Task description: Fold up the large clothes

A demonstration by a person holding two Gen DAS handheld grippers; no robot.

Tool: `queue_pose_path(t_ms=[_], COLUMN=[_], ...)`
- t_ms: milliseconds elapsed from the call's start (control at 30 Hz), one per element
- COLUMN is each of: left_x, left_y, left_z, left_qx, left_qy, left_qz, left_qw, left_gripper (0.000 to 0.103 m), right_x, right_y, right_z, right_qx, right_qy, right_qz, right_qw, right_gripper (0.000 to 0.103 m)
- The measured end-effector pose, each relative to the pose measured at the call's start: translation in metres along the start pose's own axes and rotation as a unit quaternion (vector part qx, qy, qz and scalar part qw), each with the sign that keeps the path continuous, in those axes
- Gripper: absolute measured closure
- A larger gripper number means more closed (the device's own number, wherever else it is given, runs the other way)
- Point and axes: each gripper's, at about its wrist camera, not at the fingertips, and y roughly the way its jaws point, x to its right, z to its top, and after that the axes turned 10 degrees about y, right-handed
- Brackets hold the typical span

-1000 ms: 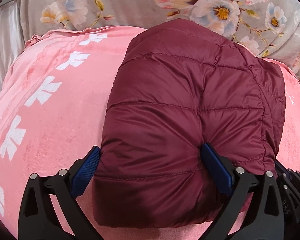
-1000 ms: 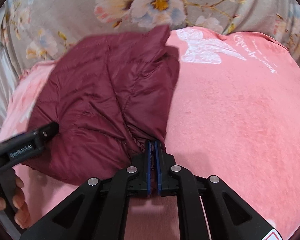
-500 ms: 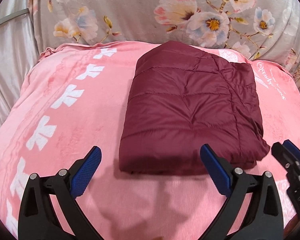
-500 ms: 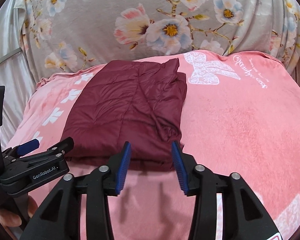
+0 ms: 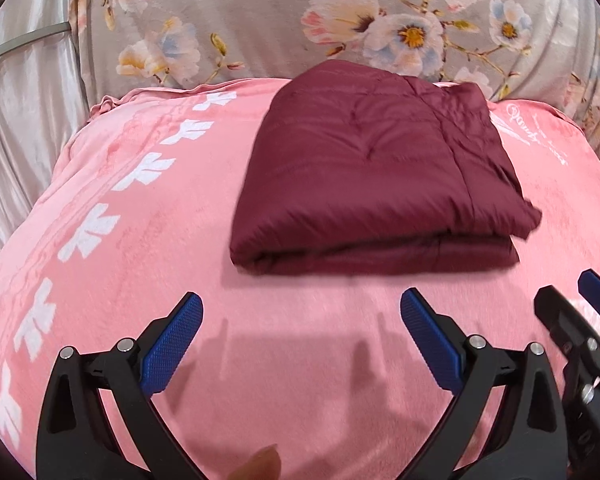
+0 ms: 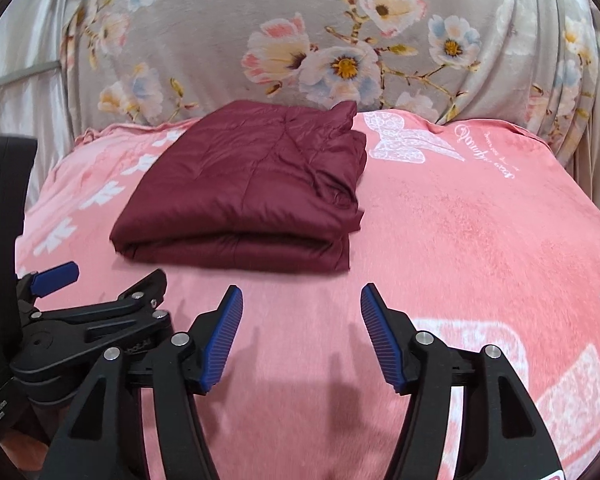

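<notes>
The maroon quilted jacket [image 5: 376, 176] lies folded into a compact rectangle on the far half of the pink blanket [image 5: 300, 360], released. The right gripper [image 6: 302, 334], clamped on its near right corner a second ago, has just been opening and now stands wide with nothing between the jaws. The left gripper [image 5: 300, 344], equally wide and empty, has drawn back. The fold appears complete.
</notes>
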Motion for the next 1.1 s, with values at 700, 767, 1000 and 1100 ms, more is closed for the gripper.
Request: queue_pose_path(t_ms=[700,767,1000,1100], left_x=[0.001,0.000,0.001,0.002], left_y=[-0.004,-0.005,-0.006,-0.007], left_z=[-0.016,-0.016,-0.016,-0.016], left_qx=[0.011,0.012,0.012,0.014], left_qy=[-0.028,-0.028,-0.026,-0.025], left_qz=[0.022,0.022,0.023,0.023], left_qw=[0.9993,0.9993,0.9993,0.9993], left_gripper=[0.007,0.007,0.007,0.008], right_x=[-0.001,0.000,-0.002,-0.002], right_y=[0.004,0.004,0.002,0.002], right_z=[-0.004,-0.003,-0.005,-0.005], right_qx=[-0.008,-0.009,-0.006,-0.005], right_qy=[0.000,0.001,0.007,0.008], right_qz=[-0.019,-0.018,-0.020,-0.021], right_qw=[1.000,1.000,1.000,1.000], right_gripper=[0.037,0.037,0.037,0.037])
